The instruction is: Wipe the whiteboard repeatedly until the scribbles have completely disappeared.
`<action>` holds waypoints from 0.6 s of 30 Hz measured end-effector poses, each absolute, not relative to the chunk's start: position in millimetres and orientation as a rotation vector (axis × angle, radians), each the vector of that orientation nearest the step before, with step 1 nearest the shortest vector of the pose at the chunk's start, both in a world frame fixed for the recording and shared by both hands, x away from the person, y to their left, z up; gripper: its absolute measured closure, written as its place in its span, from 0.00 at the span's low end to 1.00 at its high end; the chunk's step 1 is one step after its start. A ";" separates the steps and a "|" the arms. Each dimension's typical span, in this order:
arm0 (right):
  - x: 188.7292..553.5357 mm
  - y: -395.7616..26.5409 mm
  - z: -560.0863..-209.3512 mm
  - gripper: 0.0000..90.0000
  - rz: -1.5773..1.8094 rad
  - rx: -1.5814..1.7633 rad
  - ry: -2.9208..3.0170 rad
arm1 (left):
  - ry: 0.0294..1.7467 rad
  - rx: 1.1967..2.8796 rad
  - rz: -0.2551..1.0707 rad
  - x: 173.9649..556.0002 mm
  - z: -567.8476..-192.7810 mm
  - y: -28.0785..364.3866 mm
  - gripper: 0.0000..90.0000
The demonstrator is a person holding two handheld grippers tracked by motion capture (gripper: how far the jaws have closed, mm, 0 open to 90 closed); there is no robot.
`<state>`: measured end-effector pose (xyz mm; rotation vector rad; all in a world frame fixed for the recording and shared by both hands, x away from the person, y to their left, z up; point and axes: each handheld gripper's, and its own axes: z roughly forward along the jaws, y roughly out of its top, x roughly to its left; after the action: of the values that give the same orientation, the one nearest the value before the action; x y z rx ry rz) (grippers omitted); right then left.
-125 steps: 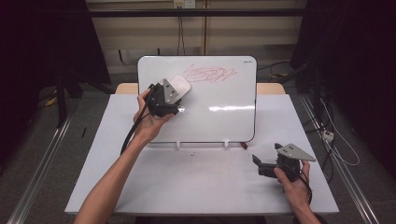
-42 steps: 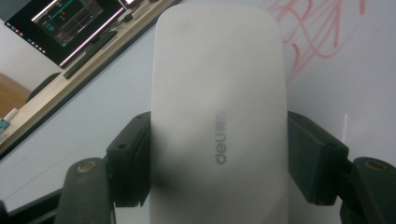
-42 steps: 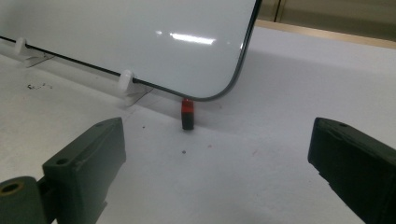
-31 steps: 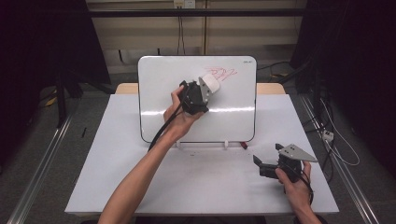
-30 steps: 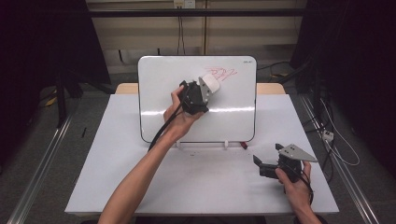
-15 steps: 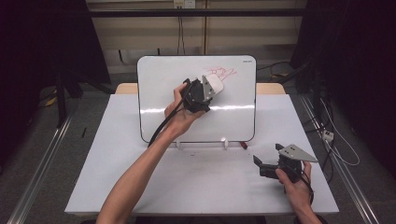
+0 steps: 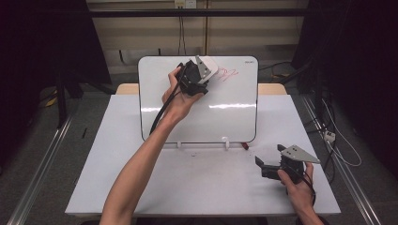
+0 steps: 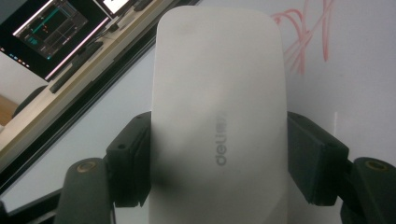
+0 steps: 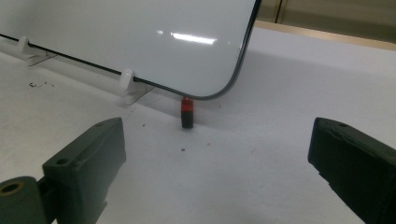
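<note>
A white whiteboard (image 7: 225,117) stands upright at the back of the table. Red scribbles (image 7: 226,73) remain near its top right. My left gripper (image 7: 206,75) is raised against the upper part of the board, shut on a white eraser (image 7: 212,69). In the left gripper view the eraser (image 8: 215,116) is clamped between both pads (image 8: 130,163), its face toward the board (image 8: 355,93), with the red scribbles (image 8: 303,42) just to its right. My right gripper (image 7: 263,166) rests on the table at the front right, open and holding nothing (image 9: 219,168).
A small red and black piece (image 9: 187,112) lies on the table by the board's lower right corner (image 7: 245,146). White clip feet (image 9: 128,86) hold the board's bottom edge. The white table (image 7: 197,187) ends close behind the board. A lit screen (image 8: 51,23) is beyond the board.
The left gripper and eraser have travelled rightward and a little up along the board's top. The red scribble has shrunk from a long line to a short patch. The right gripper stayed still.
</note>
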<state>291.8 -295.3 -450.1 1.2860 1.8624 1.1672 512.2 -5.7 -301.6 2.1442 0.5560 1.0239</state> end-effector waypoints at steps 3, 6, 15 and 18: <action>292.2 -294.2 -449.9 0.05 1.166 1.281 1.866 | 0.558 2.139 1.034 510.9 -303.3 -8.2 0.34; 292.5 -293.3 -449.6 0.05 1.171 1.282 1.867 | 0.543 2.139 1.050 510.8 -304.6 -11.3 0.34; 292.1 -294.1 -449.8 0.05 1.170 1.281 1.867 | 0.490 2.158 1.060 504.0 -313.8 -28.5 0.35; 292.1 -294.1 -449.7 0.05 1.173 1.279 1.866 | 0.456 2.163 1.066 500.8 -317.4 -34.0 0.35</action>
<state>292.1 -294.1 -449.7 1.2786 1.8657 1.1726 500.8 -34.0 -317.4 2.1627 0.4562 1.0659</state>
